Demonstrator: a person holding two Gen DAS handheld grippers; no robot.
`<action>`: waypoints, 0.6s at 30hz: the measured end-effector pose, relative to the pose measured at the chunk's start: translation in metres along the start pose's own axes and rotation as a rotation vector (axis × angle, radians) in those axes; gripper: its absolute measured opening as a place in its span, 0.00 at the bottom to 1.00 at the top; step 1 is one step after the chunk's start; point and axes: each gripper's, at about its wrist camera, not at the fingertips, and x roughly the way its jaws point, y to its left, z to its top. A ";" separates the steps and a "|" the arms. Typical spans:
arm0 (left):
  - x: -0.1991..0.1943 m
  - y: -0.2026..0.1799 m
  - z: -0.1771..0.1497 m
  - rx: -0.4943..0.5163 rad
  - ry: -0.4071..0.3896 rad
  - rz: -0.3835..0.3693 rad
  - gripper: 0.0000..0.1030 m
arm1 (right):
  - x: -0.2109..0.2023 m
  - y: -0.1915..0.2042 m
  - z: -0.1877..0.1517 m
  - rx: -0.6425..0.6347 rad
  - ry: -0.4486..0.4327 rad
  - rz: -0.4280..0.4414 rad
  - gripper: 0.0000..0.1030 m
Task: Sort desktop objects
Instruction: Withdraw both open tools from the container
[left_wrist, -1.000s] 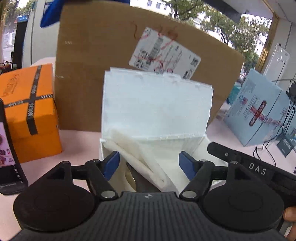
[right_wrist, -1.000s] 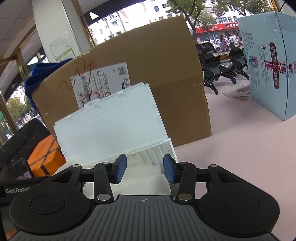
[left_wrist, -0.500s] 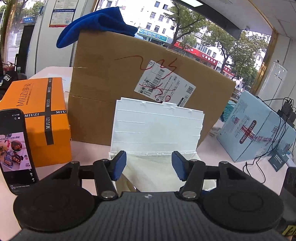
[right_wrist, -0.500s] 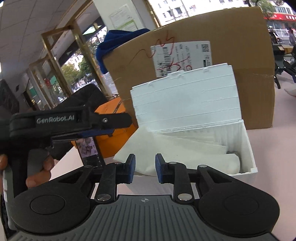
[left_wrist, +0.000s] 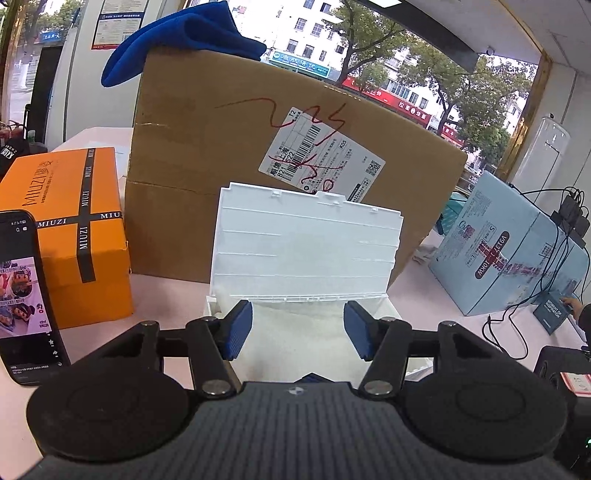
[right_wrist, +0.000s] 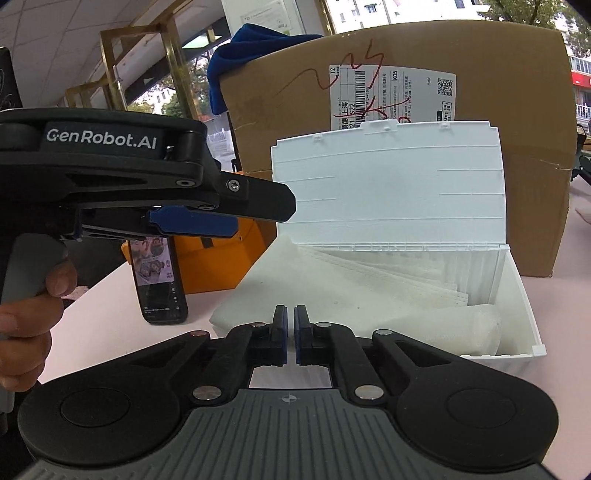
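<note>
Tongs: the right tongs (right_wrist: 290, 334) nearly closed on nothing, left tongs (left_wrist: 298, 334) wide apart and empty, its side reading "GenRobot.AI". Both face the white box (right_wrist: 517, 295) on the pink counter (right_wrist: 576, 350), lid up, white sheets inside. Beside it an orange "MIUZI" box (left_wrist: 66, 236), a phone (left_wrist: 26, 295) and a labelled cardboard box (left_wrist: 207, 155)

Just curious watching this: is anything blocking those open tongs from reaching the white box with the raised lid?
Nothing visible. The left tongs hang open right over the white box, with only its white padding beneath.
</note>
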 end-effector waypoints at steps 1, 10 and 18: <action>0.001 0.000 0.000 -0.002 0.000 0.002 0.51 | 0.002 -0.001 0.000 0.005 0.005 0.005 0.04; 0.016 0.002 -0.002 -0.030 0.051 -0.006 0.51 | 0.026 -0.020 0.011 0.081 0.082 0.048 0.04; 0.004 0.013 0.006 -0.058 0.021 -0.036 0.55 | -0.008 -0.024 0.025 -0.032 0.043 0.156 0.50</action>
